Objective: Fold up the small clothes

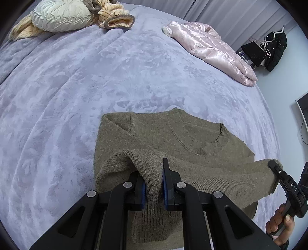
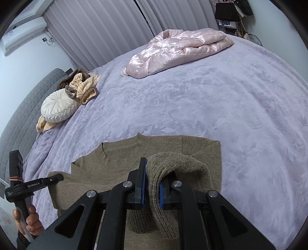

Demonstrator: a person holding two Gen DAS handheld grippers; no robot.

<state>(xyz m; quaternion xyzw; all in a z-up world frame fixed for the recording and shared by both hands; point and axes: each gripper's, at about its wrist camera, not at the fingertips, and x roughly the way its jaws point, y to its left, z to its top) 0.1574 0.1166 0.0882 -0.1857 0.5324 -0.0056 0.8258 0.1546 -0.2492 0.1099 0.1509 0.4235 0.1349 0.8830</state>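
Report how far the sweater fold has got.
Done: the brown sweater lies flat on the lilac blanket with a sleeve already folded across its chest. In hand: the left tongs and right tongs are each shut on the bottom hem, lifted toward the collar. Left: laying the hem down. The pink jacket lies apart, folded loosely.

sweater [image 1: 192, 138] lies flat on the bed blanket [image 1: 96, 86], near edge, collar facing away. padded jacket [image 1: 209, 50] sits far back on the right, round cushion [image 1: 59, 16] far back left on top of some striped clothes [image 1: 113, 11]
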